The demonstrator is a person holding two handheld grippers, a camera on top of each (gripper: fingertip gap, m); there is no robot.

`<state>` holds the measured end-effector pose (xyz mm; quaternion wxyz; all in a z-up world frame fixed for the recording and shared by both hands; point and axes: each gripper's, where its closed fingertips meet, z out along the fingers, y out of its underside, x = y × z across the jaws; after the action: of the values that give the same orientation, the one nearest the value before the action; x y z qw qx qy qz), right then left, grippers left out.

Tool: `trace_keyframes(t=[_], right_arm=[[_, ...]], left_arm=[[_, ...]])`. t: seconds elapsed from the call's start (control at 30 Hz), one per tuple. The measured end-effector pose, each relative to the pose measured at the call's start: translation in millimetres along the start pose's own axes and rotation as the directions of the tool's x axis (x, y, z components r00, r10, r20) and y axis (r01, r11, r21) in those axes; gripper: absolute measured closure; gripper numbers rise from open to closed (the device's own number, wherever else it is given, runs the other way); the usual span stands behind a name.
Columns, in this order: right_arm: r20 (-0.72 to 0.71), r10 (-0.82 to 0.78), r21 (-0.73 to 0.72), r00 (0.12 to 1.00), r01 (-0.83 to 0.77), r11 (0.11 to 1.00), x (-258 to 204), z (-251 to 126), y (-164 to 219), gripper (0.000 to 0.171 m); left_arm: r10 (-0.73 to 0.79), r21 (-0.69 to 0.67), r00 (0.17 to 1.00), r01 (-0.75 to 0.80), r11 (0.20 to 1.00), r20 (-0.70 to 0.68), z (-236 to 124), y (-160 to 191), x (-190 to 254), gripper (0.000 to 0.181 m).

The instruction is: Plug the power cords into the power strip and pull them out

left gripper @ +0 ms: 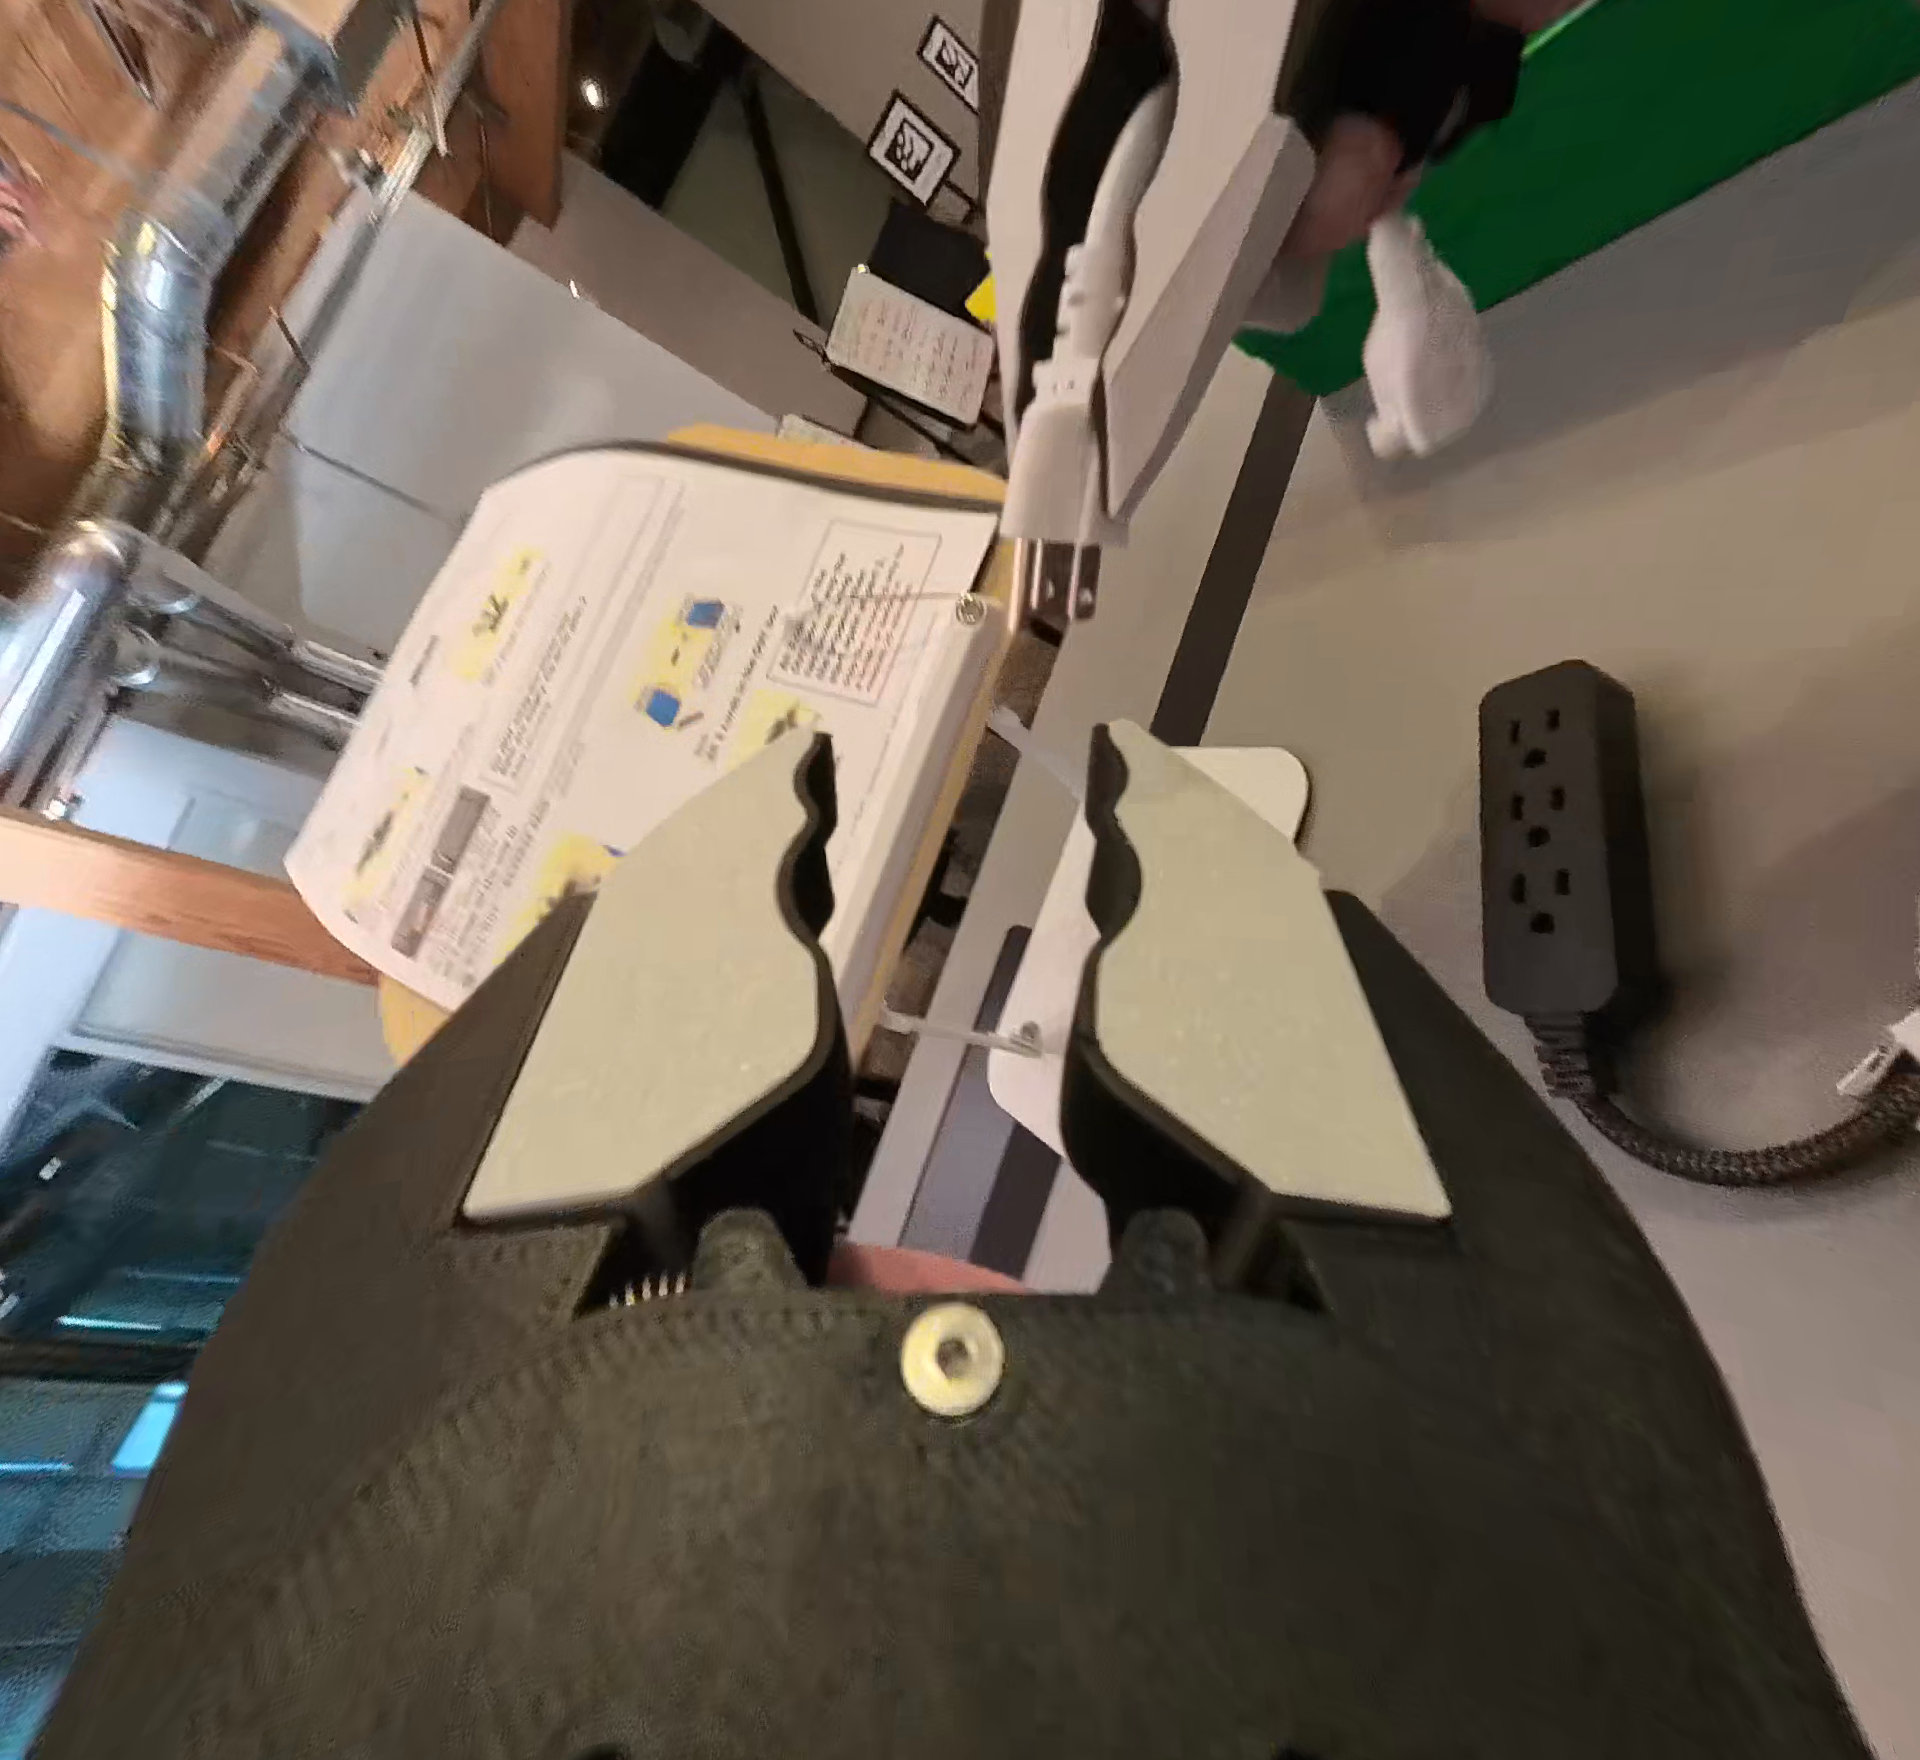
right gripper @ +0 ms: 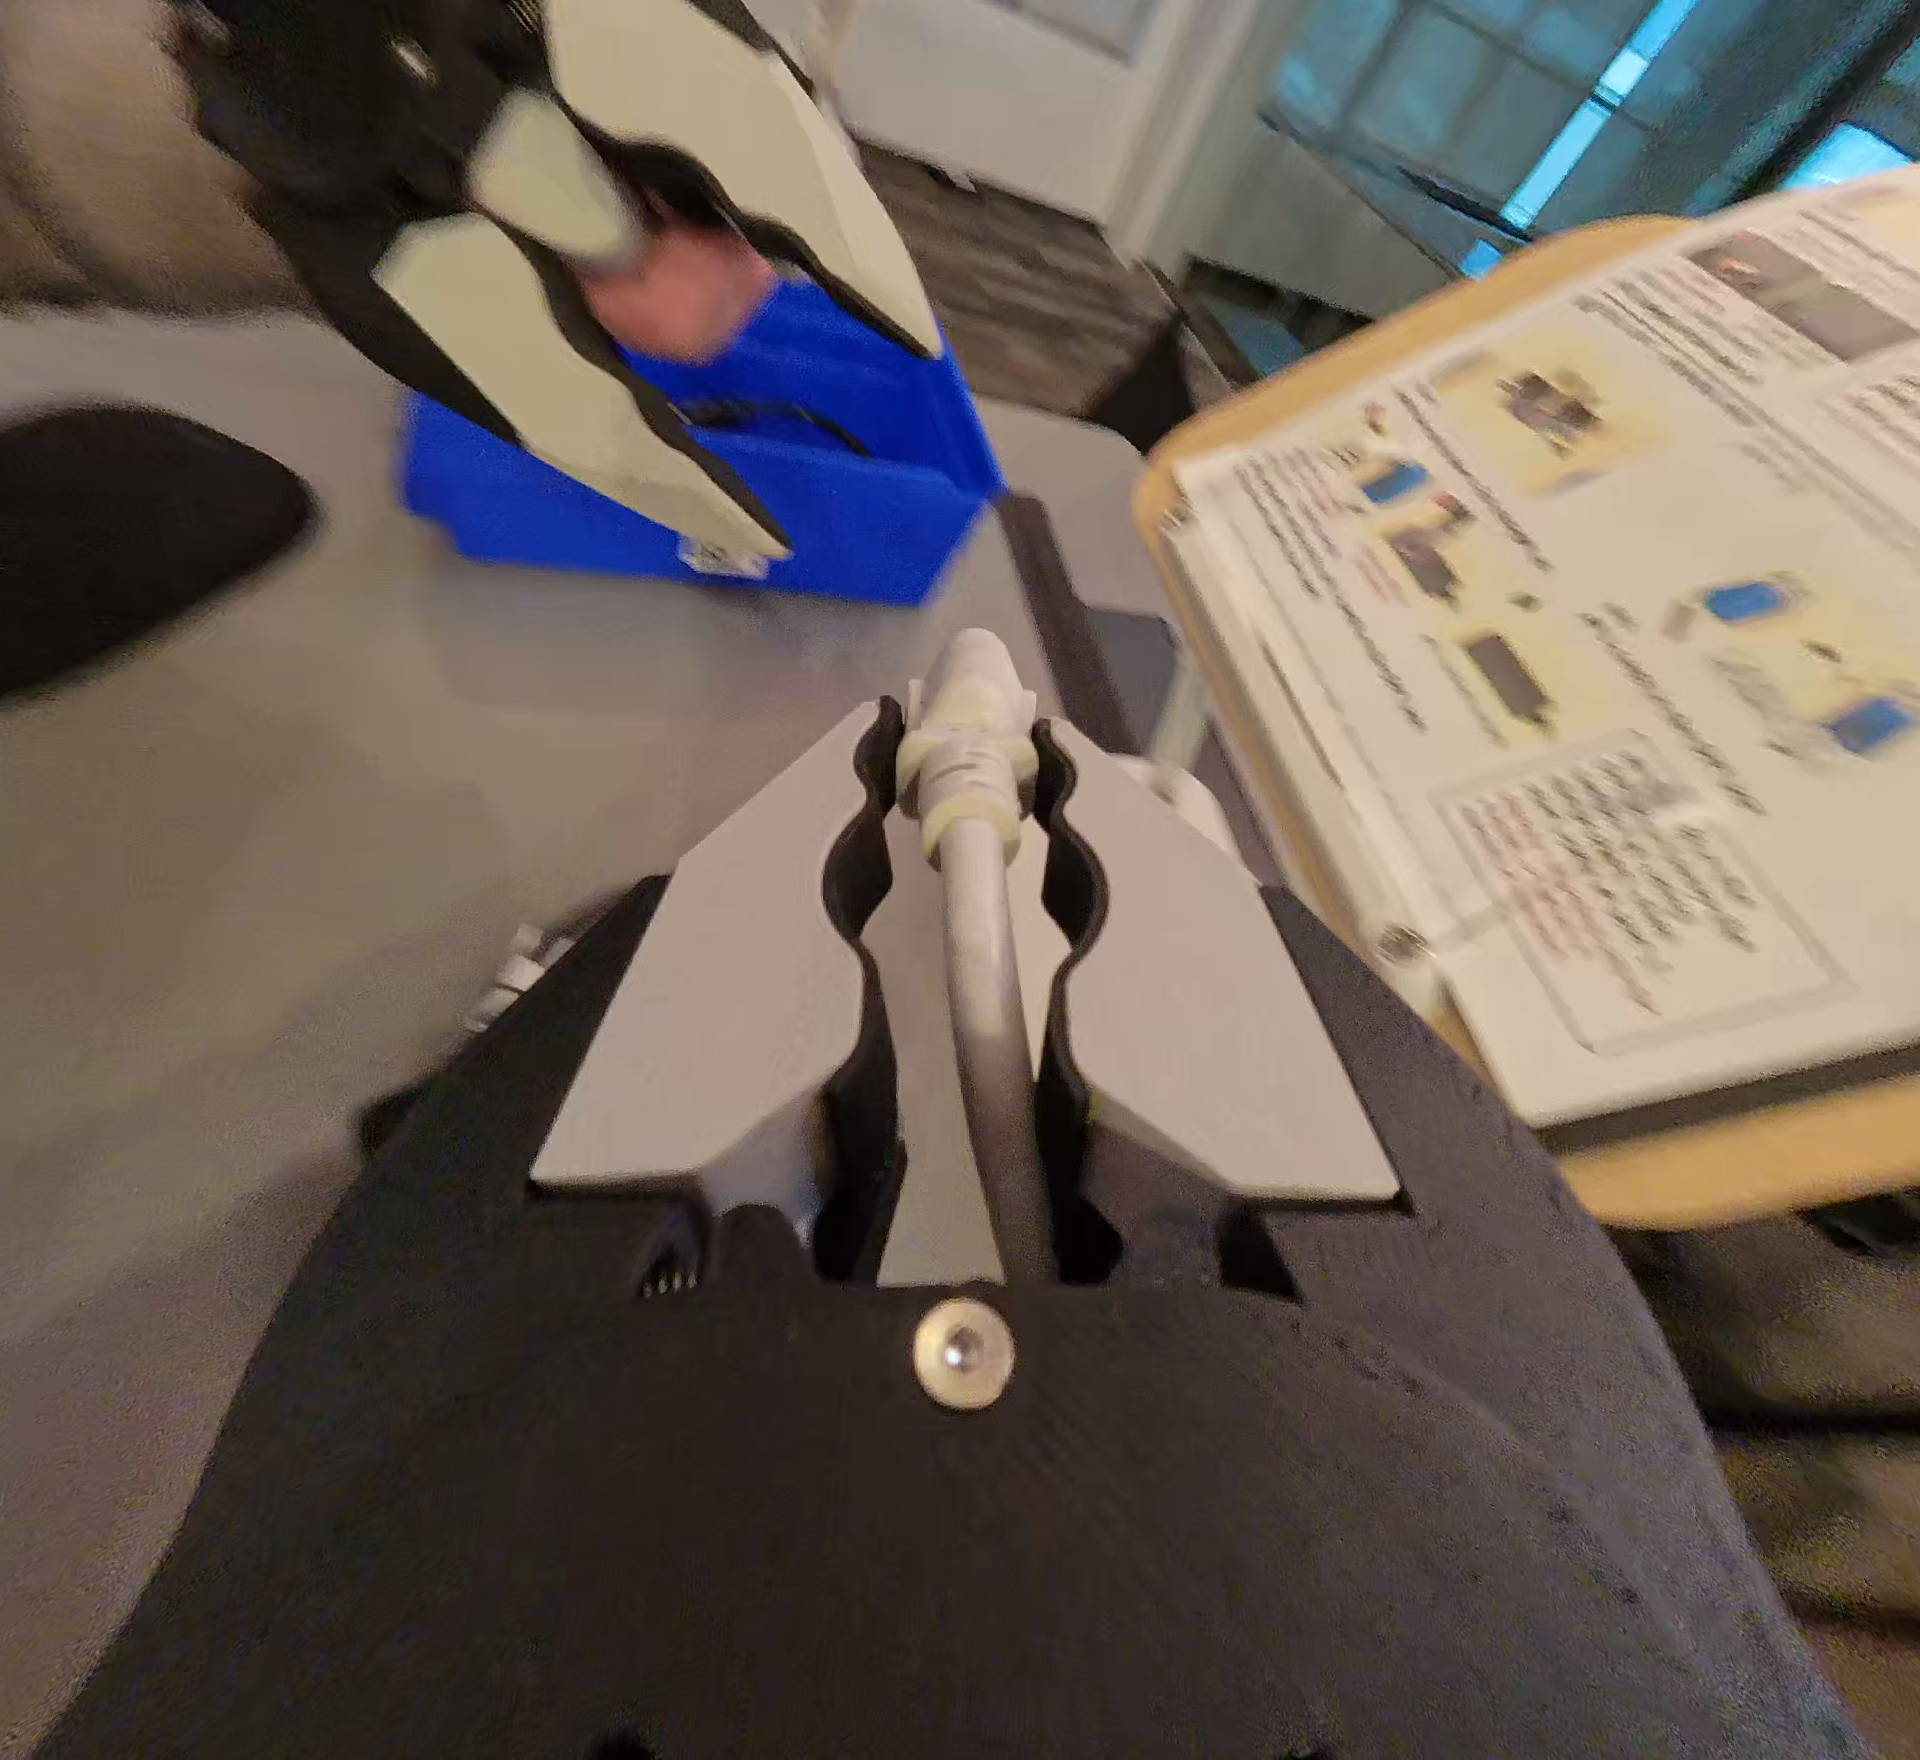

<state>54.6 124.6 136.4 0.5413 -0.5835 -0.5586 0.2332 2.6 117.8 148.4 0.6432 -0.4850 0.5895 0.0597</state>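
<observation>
Right gripper [right gripper: 966, 754]: jaws were pinched onto the white plug [left gripper: 1049, 453] by its body, with the white cord [right gripper: 982, 941] running back between the fingers — a hold that left the metal prongs [left gripper: 1060, 578] sticking out free in front, which is what an insertion would need.
Plug position: up in the air, well clear of the bench [left gripper: 1714, 588], prongs pointing down and not yet over any socket.
Left gripper [left gripper: 956, 837]: jaws stood apart with a clear gap and nothing between them — likely kept free to steady the strip, though that is only a guess.
Power strip [left gripper: 1558, 837]: black, three outlets in a row, lying flat on the bench to the right of the left gripper in its own view; all three sockets showed empty, face up, ready to take a plug from above.
Strip's cable [left gripper: 1704, 1149]: braided, curling off along the bench at the near end.
Blue bin [right gripper: 727, 515]: on the far side of the bench, behind the left gripper in the right wrist view.
Instruction sheet [right gripper: 1558, 650]: on a tilted board at the bench edge, out of the working path.
Step in hand: carrying the plug across — insertion not yet begun.
</observation>
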Motion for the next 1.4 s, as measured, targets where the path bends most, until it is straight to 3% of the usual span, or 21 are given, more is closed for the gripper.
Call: trace_keyframes(t=[0.17,0.3,0.43,0.7,0.97,1.13,1.23,1.37,1.4], right_arm=[[-0.139,-0.071,-0.125,0.988,0.054,0.991,21.5,4.3,21.5,0.148],[-0.143,-0.057,-0.16,0.988,0.034,0.987,26.0,2.6,33.0,0.149],[-0.138,-0.019,-0.136,0.99,0.0,0.991,29.4,-3.5,35.1,0.148],[-0.119,0.005,-0.144,0.993,-0.023,0.989,30.0,-3.2,43.5,0.148],[-0.09,0.02,-0.155,0.996,-0.033,0.987,26.2,3.6,49.7,0.149],[-0.085,0.026,-0.161,0.996,-0.039,0.986,25.8,5.1,53.0,0.148],[-0.081,0.029,-0.165,0.996,-0.042,0.985,25.7,5.2,55.1,0.149],[-0.073,0.036,-0.171,0.997,-0.048,0.984,25.0,7.0,58.2,0.149],[-0.07,0.036,-0.175,0.997,-0.048,0.983,24.5,7.8,59.3,0.149]], left_arm=[[-0.064,-0.051,0.997,0.063,0.997,-0.031,10.6,28.1,13.4,0.135],[-0.116,-0.09,0.989,0.108,0.99,-0.088,18.4,41.0,27.2,0.136],[-0.191,-0.189,0.95,0.147,0.971,-0.245,24.1,65.0,61.9,0.135],[-0.391,-0.297,0.829,0.286,0.911,-0.399,31.1,105.9,124.6,0.133],[-0.514,-0.308,0.669,0.412,0.858,-0.537,43.3,99.8,163.1,0.135],[-0.528,-0.312,0.643,0.427,0.849,-0.555,53.6,100.8,174.4,0.144],[-0.541,-0.306,0.614,0.451,0.838,-0.575,54.5,97.8,179.5,0.163],[-0.509,-0.299,0.646,0.414,0.86,-0.569,57.2,96.4,179.0,0.164],[-0.503,-0.294,0.644,0.41,0.863,-0.577,56.5,95.0,177.7,0.151]])
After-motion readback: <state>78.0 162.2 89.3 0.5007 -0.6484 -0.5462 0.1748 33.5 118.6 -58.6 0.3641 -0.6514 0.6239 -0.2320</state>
